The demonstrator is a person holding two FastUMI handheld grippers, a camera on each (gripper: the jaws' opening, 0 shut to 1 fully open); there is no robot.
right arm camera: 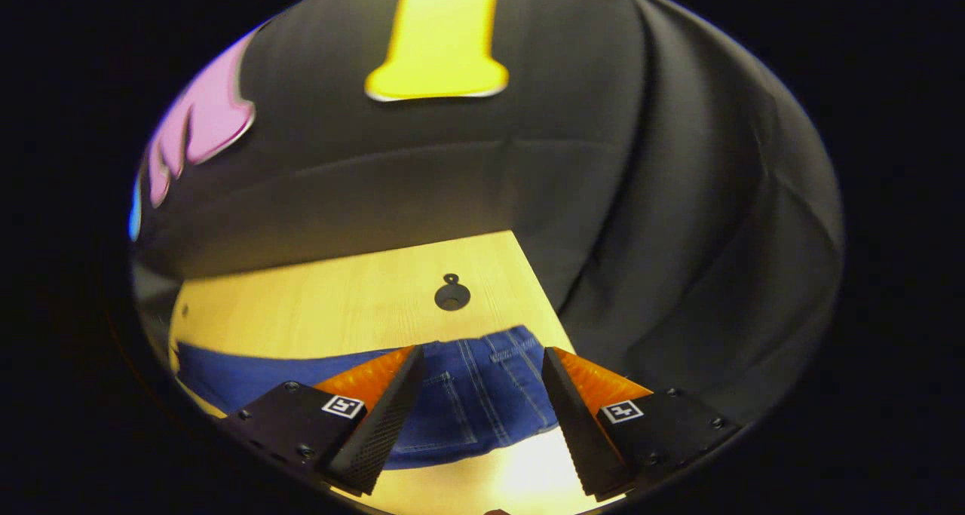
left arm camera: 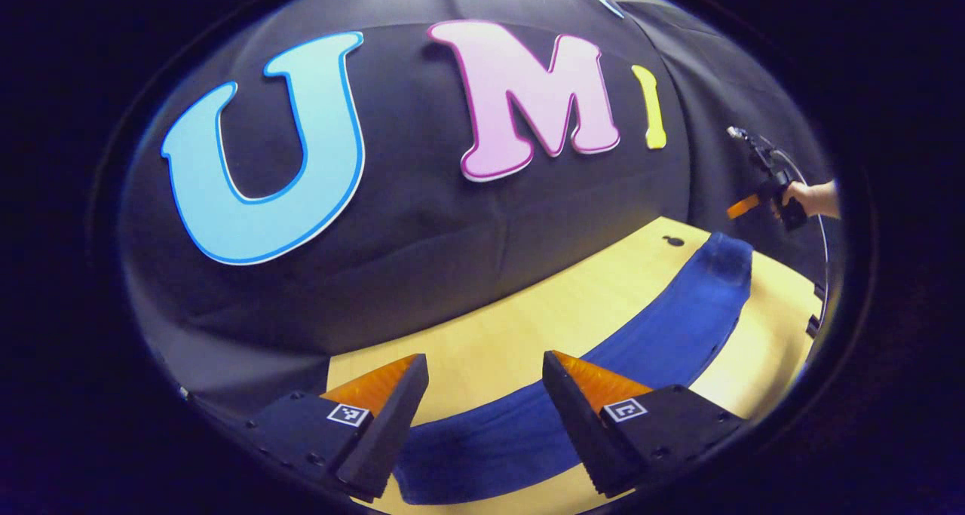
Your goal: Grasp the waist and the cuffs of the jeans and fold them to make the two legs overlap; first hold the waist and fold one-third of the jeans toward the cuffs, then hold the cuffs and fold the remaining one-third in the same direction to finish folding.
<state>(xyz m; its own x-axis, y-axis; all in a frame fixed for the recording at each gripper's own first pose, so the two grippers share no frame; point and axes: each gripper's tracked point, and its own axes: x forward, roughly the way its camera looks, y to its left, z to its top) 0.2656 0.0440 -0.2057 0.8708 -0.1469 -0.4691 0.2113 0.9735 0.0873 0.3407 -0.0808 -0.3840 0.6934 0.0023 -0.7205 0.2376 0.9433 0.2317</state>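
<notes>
Blue jeans (left arm camera: 603,364) lie stretched out flat on the light wooden table (left arm camera: 513,326), running from below my left gripper toward the far right. My left gripper (left arm camera: 486,368) hangs open above the cuff end, with nothing between its fingers. In the right gripper view the waist end of the jeans (right arm camera: 482,394), with a back pocket and stitching, lies just beyond my right gripper (right arm camera: 482,360), which is open and holds nothing. Farther off in the left gripper view, the right gripper (left arm camera: 761,183) is held by a hand (left arm camera: 810,197) above the waist end.
A black cloth wall (left arm camera: 452,236) stands right behind the table. A small dark round hole (right arm camera: 452,296) sits in the tabletop behind the waist. The table's right edge (right arm camera: 546,289) runs close to the waist end.
</notes>
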